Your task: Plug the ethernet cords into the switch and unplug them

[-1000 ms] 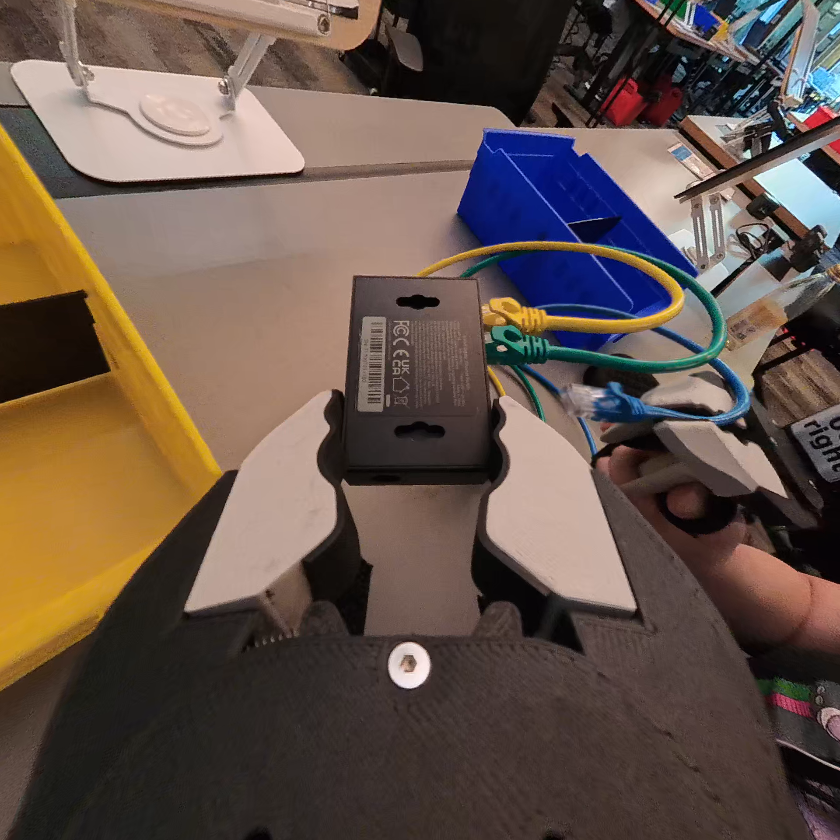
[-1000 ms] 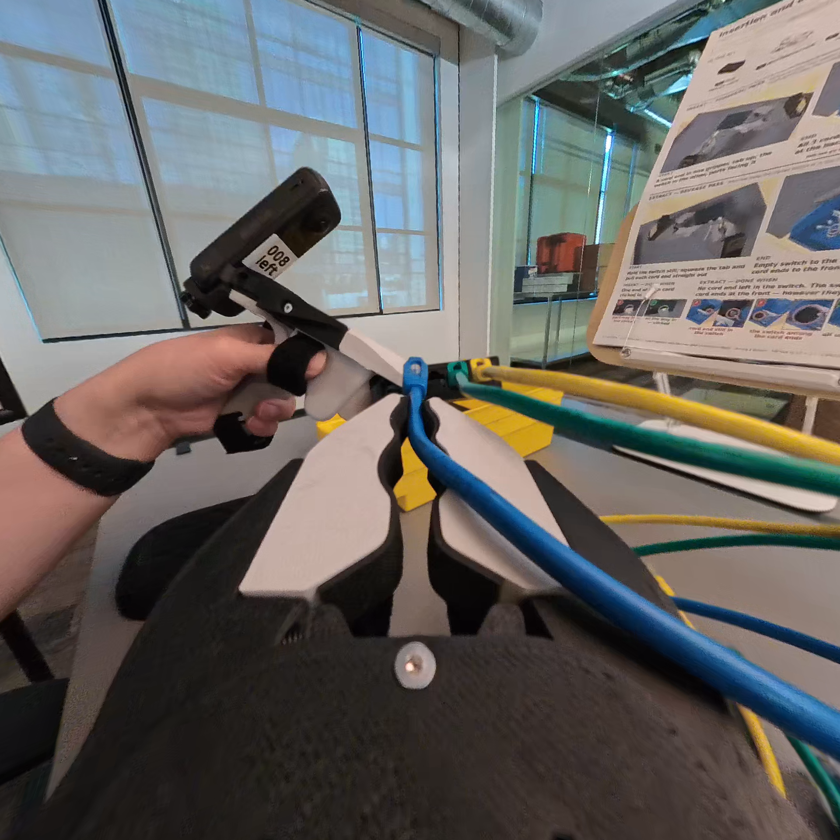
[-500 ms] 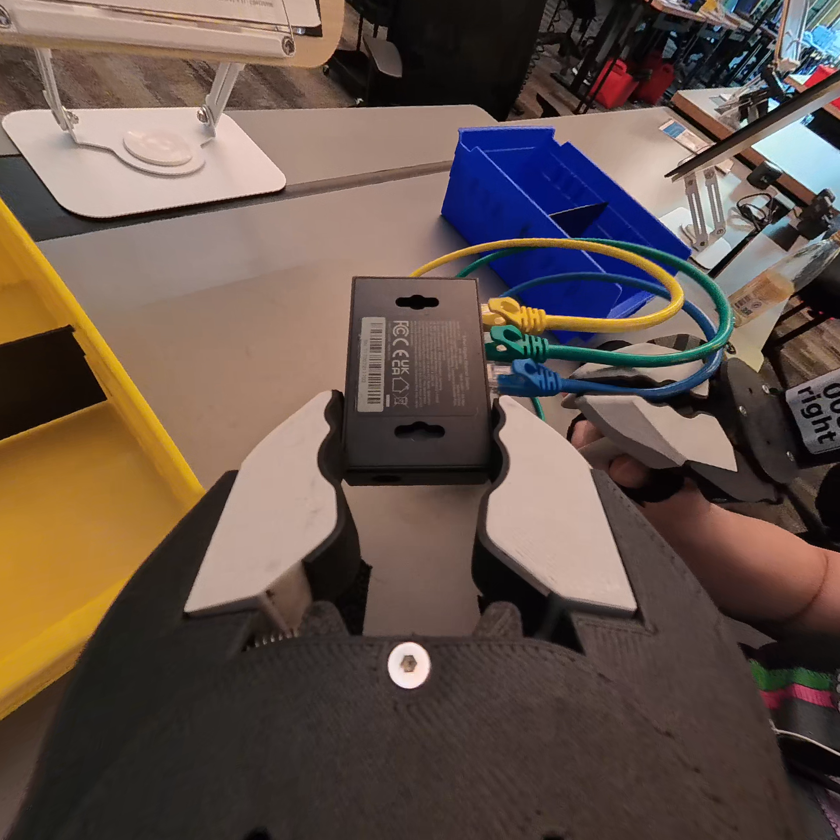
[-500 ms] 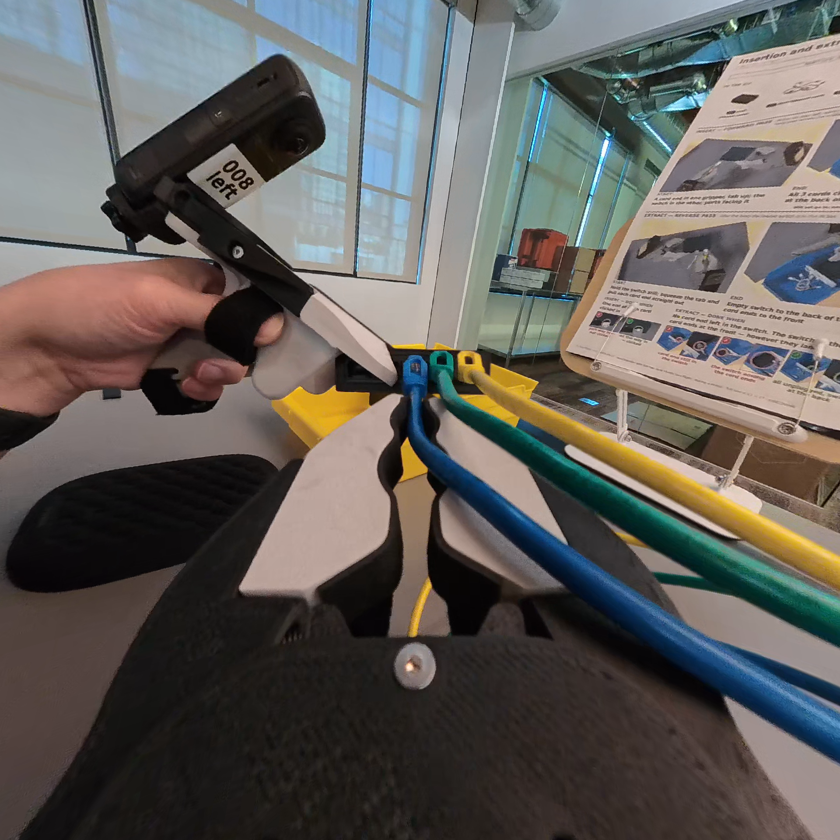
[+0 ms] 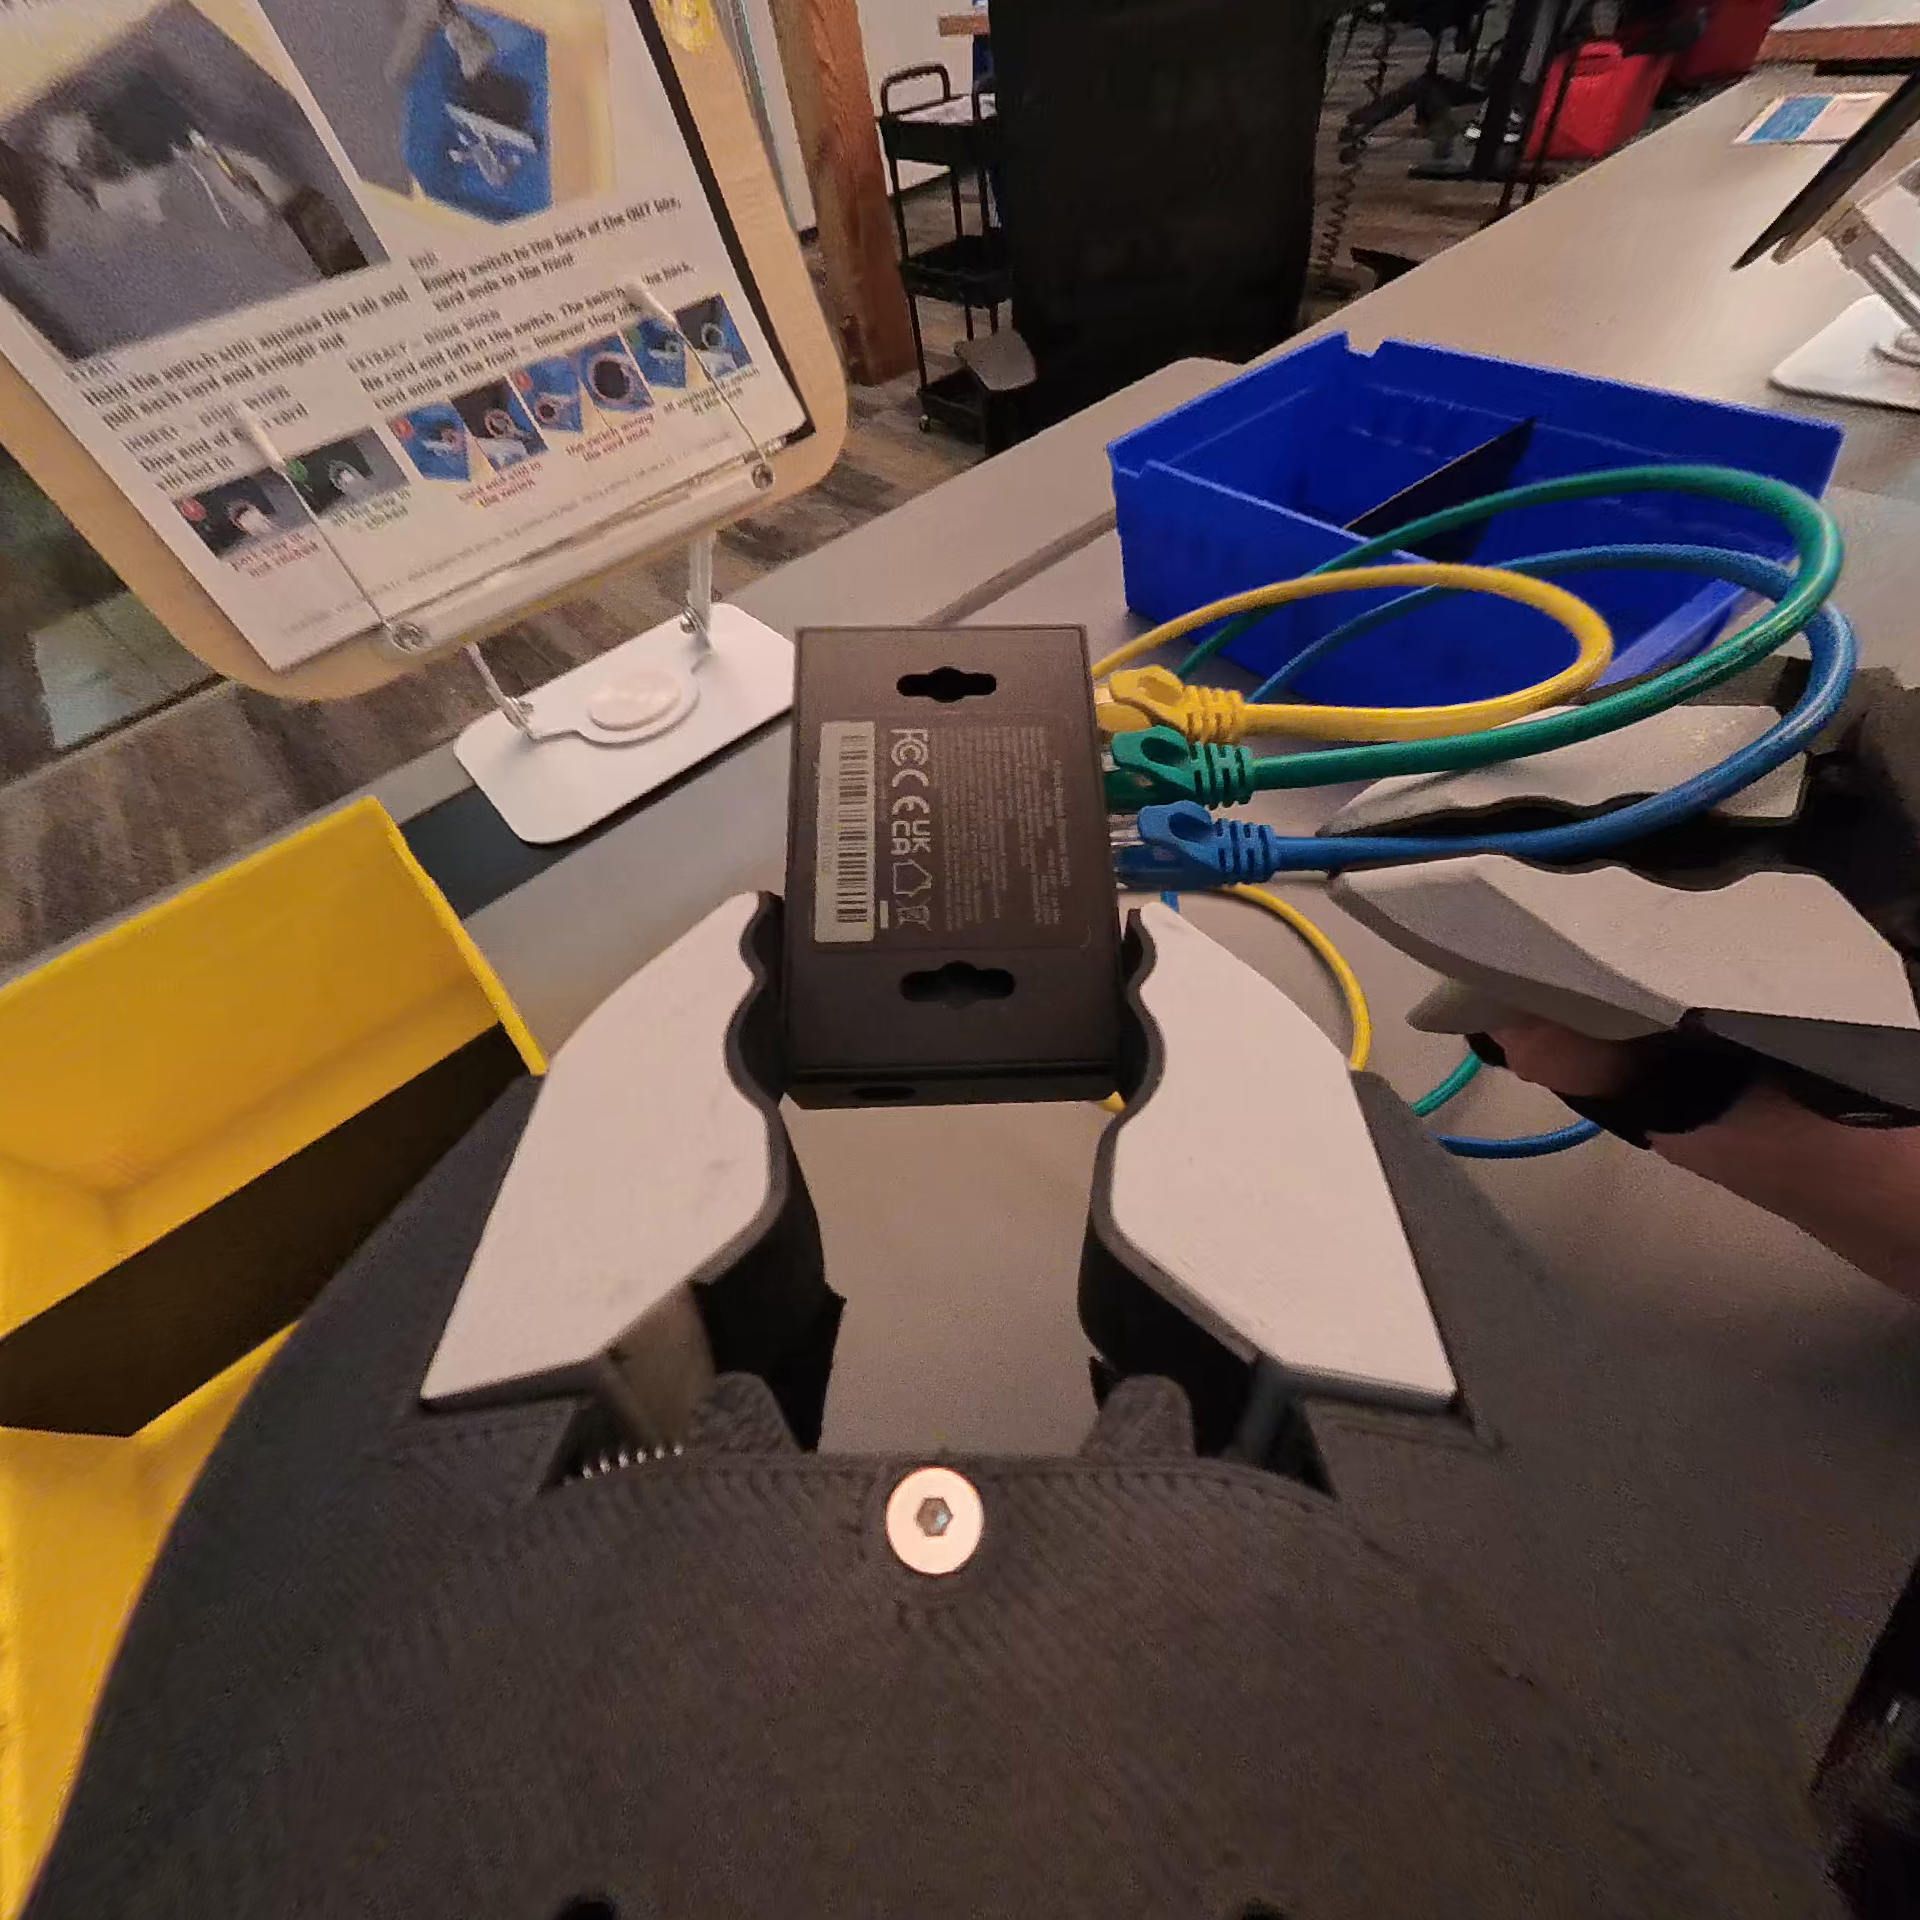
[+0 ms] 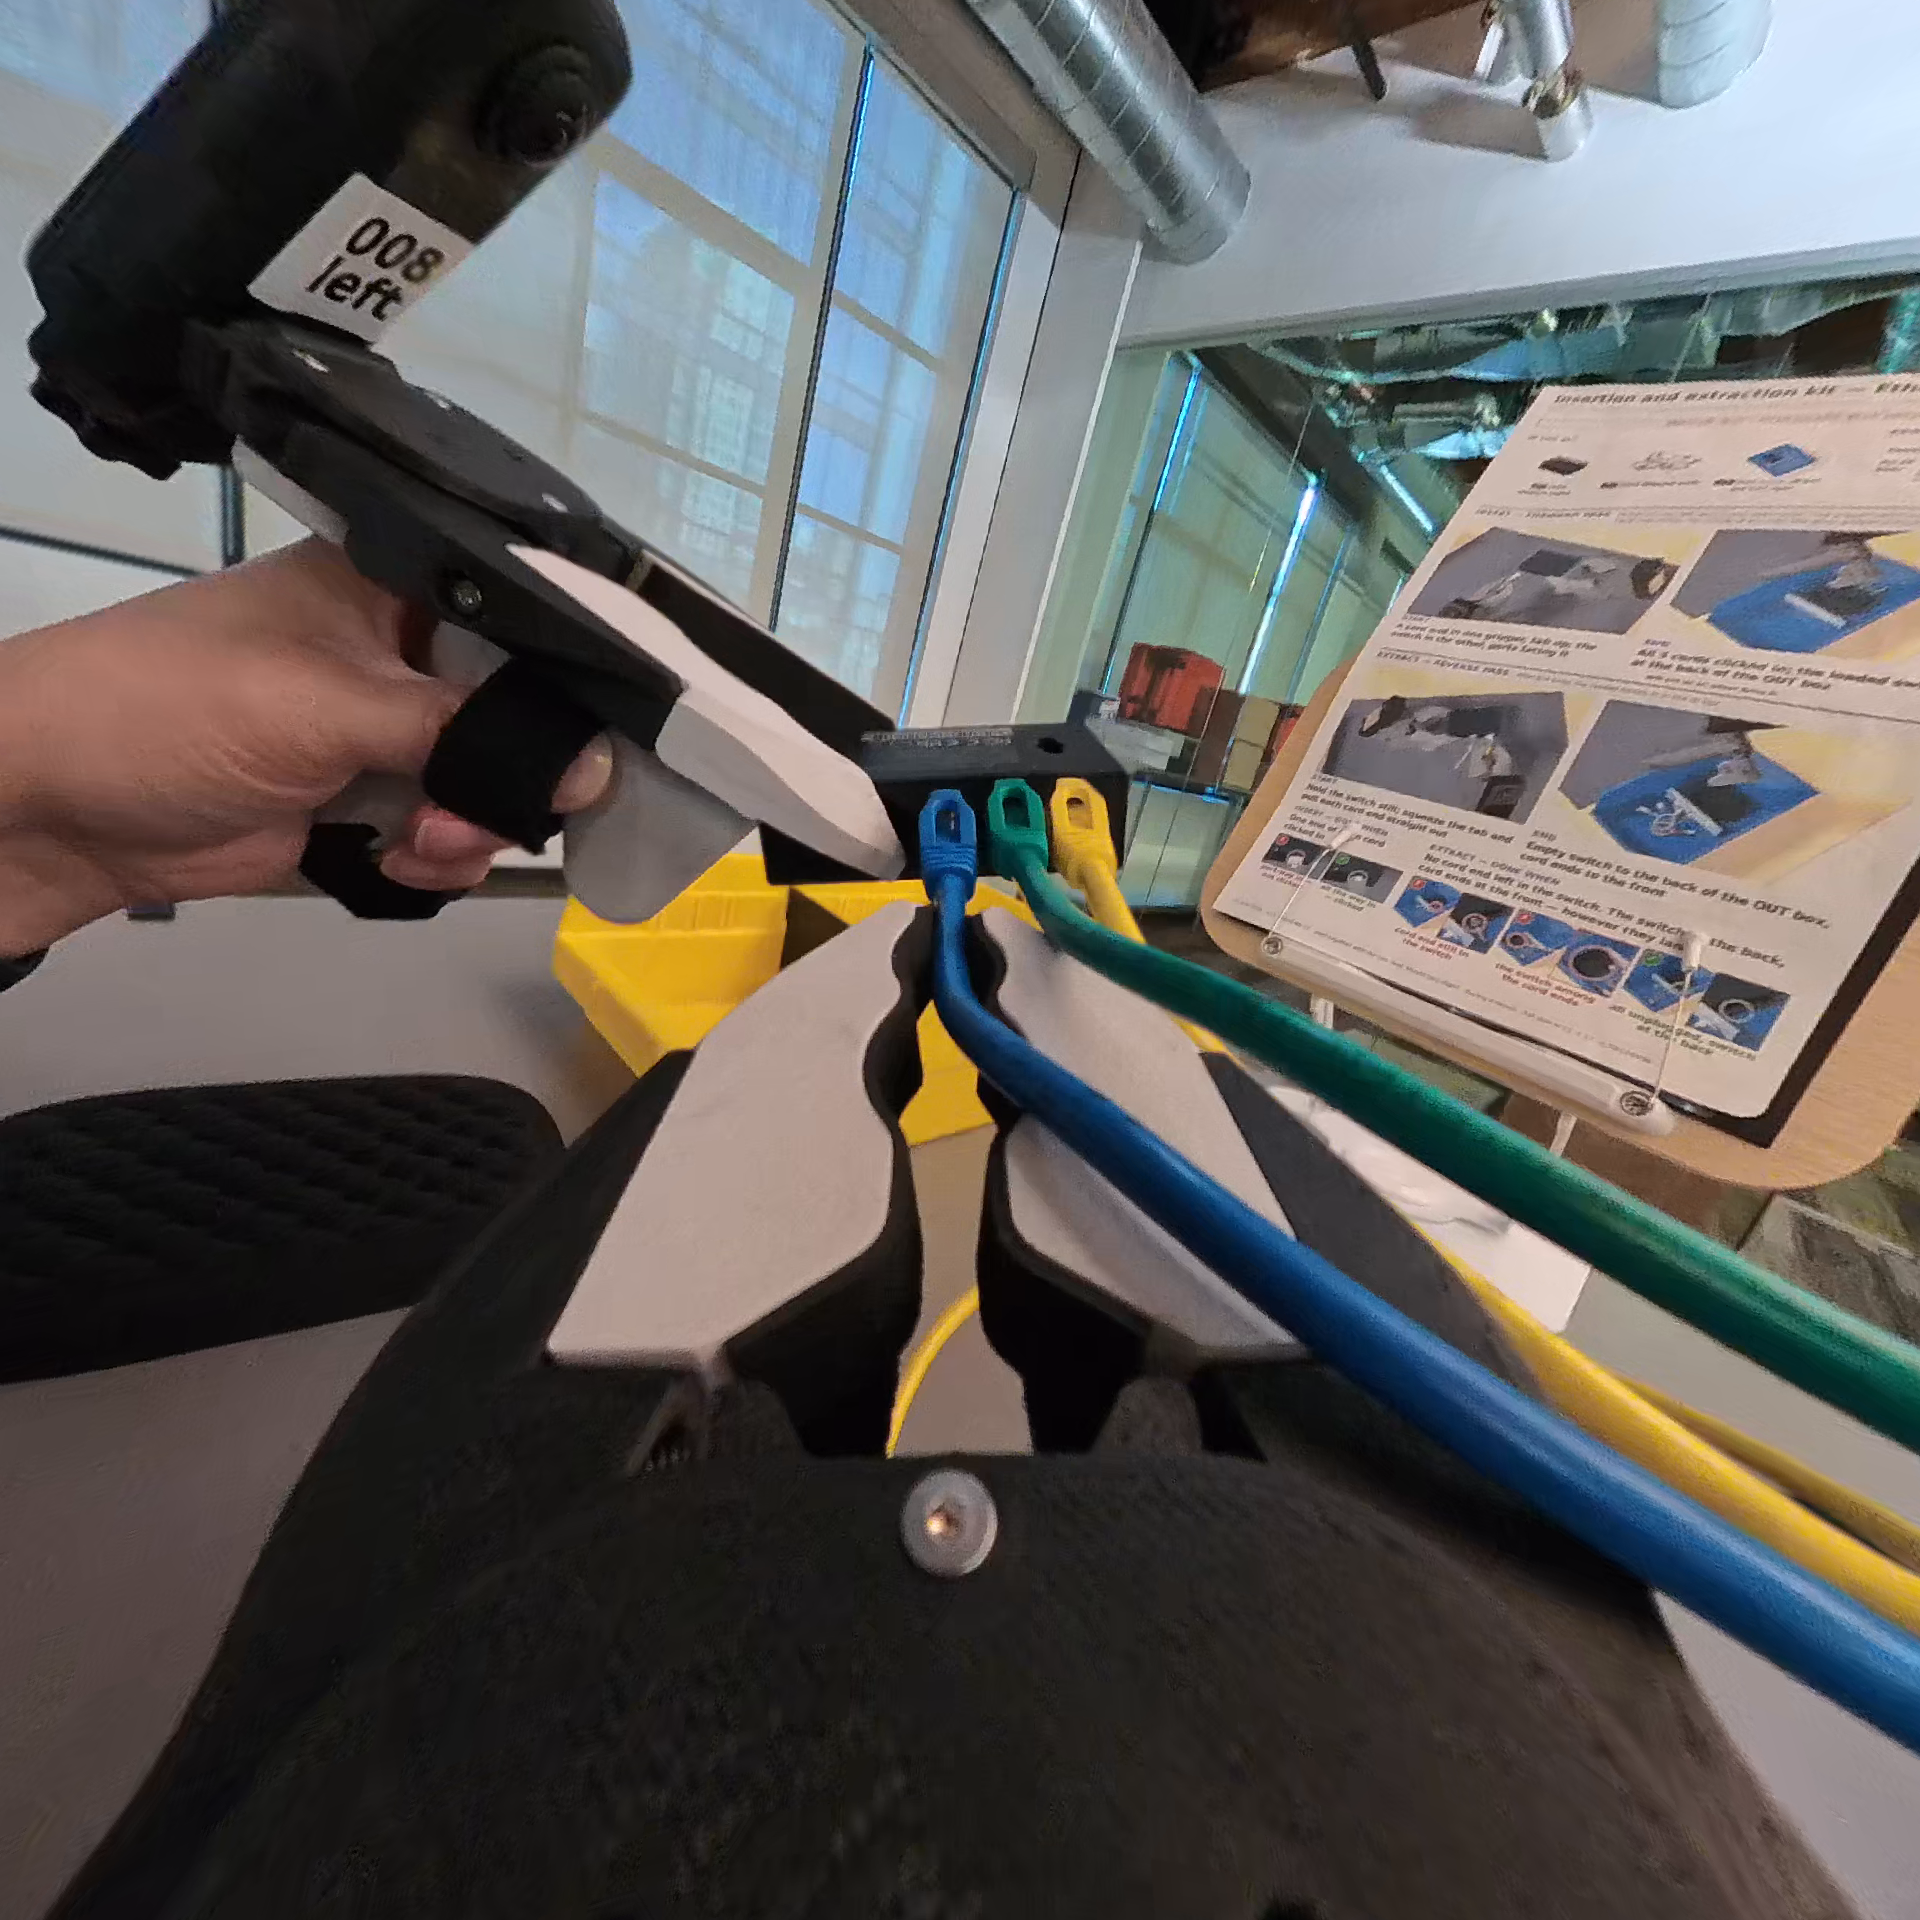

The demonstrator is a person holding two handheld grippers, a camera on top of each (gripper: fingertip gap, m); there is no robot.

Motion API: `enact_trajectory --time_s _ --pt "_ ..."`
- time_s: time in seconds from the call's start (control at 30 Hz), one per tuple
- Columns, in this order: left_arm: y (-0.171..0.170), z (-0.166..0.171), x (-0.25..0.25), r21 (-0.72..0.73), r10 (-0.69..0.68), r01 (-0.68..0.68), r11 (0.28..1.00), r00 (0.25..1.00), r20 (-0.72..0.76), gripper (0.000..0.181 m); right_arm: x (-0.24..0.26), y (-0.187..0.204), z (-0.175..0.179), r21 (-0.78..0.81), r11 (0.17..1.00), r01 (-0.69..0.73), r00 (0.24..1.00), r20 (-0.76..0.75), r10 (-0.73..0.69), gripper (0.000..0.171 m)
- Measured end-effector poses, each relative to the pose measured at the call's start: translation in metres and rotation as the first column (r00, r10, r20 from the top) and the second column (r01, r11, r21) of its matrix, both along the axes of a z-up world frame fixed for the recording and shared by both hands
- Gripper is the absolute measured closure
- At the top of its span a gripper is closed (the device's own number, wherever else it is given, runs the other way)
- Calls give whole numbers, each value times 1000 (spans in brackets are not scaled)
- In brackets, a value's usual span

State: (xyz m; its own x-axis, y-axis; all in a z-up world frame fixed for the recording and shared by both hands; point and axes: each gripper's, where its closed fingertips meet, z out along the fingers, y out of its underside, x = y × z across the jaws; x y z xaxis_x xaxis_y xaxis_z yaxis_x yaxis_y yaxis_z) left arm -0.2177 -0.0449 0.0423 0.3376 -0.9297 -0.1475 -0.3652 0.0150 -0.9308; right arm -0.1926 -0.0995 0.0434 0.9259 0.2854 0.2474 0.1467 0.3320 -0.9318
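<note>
Left gripper [image 5: 940,935]: my fingers are clamped on the near end of the switch, one on each long side, in the middle of the left wrist frame.
Switch [image 5: 951,831]: black box, held off the table with its labelled underside facing my camera; in the right wrist view it sits at centre [image 6: 997,774], ports toward me.
Right gripper [image 6: 948,935]: my fingers are pinched together on the blue cord just behind its plug; in the left wrist view this gripper enters from the right edge [image 5: 1340,852].
Blue cord [image 5: 1205,842]: its plug is at the switch's right side, nearest my left fingers; whether it is fully seated I cannot tell.
Green cord [image 5: 1184,769]: plugged in beside the blue one, looping out to the right.
Yellow cord [image 5: 1174,707]: plugged in farthest from my fingers, curving right over the table.
Blue bin [image 5: 1455,499]: upper right of the left wrist frame, behind the cord loops.
Yellow bin [image 5: 239,1039]: left edge of the same frame, just beside my left gripper.
Instruction sheet [image 5: 364,312]: on a stand, upper left.
Table [image 5: 644,883]: grey, under everything.
</note>
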Motion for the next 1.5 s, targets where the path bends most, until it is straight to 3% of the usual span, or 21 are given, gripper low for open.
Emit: enact_trajectory --time_s 0.17,0.3,0.5,0.67,0.93,1.13,1.5 --pt "-16 15 3 40 -63 61 997 997 52 121 -1 -17 15 110 994 -27 1000 18 26 165" --pt "-27 17 3 46 -159 154 987 980 122 121 -5 -29 18 165 986 0 992 124 -20 165" --pt "-32 -2 12 -154 -257 312 937 919 300 120 -1 -32 6 117 993 11 983 182 -32 165" --pt "-38 -22 29 -150 -295 367 918 885 361 120 13 -37 -12 61 998 1 987 161 -10 165" --pt "-33 -50 48 -140 -269 366 920 849 455 120 32 -32 -40 -27 999 38 990 136 -34 165" --pt "-24 -67 45 -38 -253 285 958 897 363 120 35 -23 -65 -135 991 18 995 105 -4 165" --pt "-19 -93 41 -107 -176 213 971 944 280 120 34 -15 -89 -234 972 -7 997 76 26 165"
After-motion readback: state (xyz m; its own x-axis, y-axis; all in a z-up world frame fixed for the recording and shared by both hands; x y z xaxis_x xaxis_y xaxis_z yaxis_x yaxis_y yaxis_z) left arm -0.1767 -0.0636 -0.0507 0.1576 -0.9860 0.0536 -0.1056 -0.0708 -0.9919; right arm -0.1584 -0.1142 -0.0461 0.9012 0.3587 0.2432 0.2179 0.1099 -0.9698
